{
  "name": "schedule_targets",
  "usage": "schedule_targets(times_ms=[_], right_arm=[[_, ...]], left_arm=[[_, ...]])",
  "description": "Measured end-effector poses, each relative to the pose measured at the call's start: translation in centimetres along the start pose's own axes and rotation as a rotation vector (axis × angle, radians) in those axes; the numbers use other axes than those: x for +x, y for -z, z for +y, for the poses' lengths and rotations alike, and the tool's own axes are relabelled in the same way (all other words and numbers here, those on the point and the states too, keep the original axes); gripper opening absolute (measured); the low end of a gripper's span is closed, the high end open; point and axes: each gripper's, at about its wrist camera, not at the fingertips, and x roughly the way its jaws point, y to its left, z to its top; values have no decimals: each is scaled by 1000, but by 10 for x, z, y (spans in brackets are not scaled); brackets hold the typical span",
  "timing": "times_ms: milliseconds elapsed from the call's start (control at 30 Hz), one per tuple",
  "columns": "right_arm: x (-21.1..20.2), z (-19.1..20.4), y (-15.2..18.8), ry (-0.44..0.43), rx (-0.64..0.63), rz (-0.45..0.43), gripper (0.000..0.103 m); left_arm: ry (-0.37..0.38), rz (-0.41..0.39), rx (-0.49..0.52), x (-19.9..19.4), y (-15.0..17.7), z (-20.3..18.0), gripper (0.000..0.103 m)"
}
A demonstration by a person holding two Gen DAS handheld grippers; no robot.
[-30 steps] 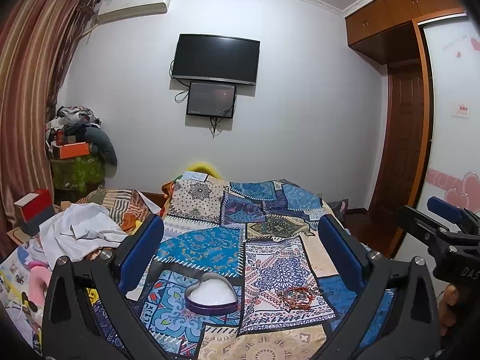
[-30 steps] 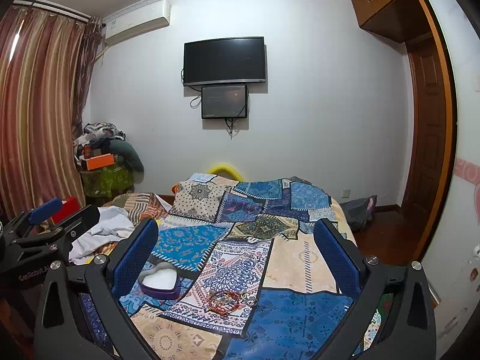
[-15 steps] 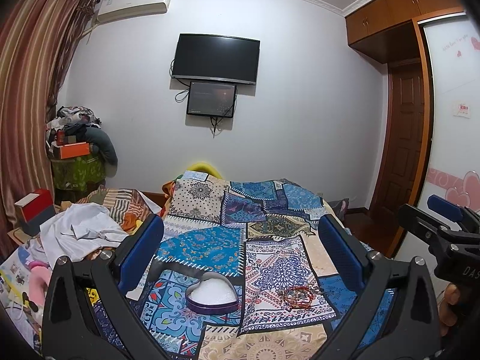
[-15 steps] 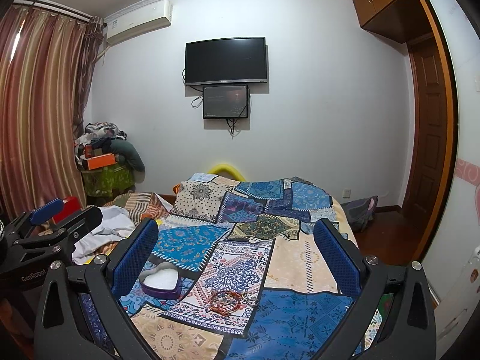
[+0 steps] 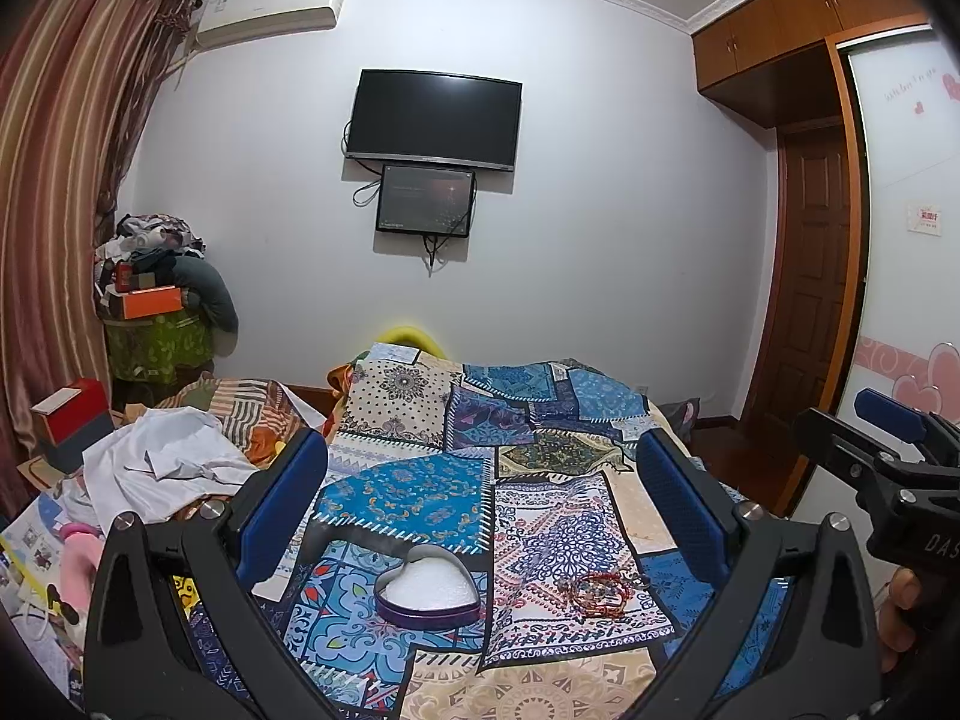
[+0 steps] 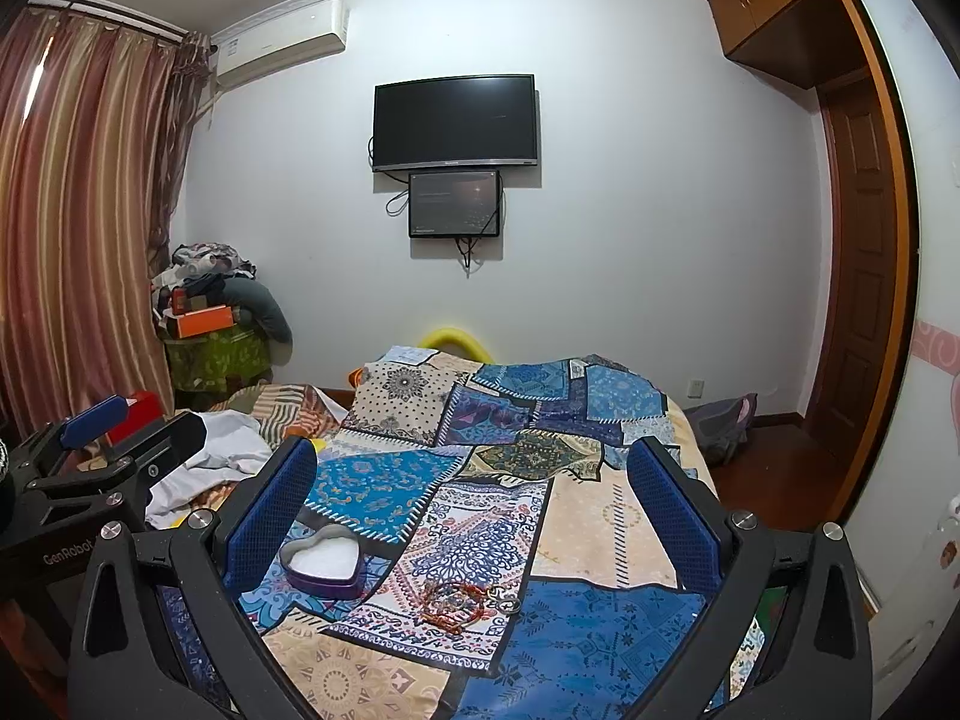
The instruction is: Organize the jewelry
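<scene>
A purple heart-shaped box (image 5: pixel 427 595) with white lining sits open on the patchwork bedspread (image 5: pixel 528 438). A small pile of red and beaded bracelets (image 5: pixel 600 589) lies just to its right. In the right wrist view the box (image 6: pixel 324 561) is lower left and the jewelry pile (image 6: pixel 462 600) is at the centre bottom. My left gripper (image 5: pixel 483 498) is open and empty, held above the bed. My right gripper (image 6: pixel 471 495) is open and empty too. Each gripper shows at the edge of the other's view.
Crumpled white clothing (image 5: pixel 162 468) and striped fabric lie at the bed's left side. A red box (image 5: pixel 66 420) and a piled stand (image 5: pixel 156 324) are at the left wall. A wooden door (image 5: pixel 816 312) and wardrobe are on the right.
</scene>
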Motion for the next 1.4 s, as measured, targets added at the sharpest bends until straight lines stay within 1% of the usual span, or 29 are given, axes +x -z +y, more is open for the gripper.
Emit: schedule_targets(times_ms=[767,1033,1133,1233,1400], right_arm=[[0,2,0,0,0,0,103],[2,3,-1,0,0,10,103],[8,0,1,12,-3,21,103],[22,-6,6,39,-6,63,103],[48,-26,25,84,-3,154,103]], left_arm=[[-3,-7,0,-4,-1,0,103],[-7,5,0,0,0,-1,103],[-3,32,-6,11,3,0,103],[0,81,-13,27,9,3,103],[41,211,-23,64,28,4,103]])
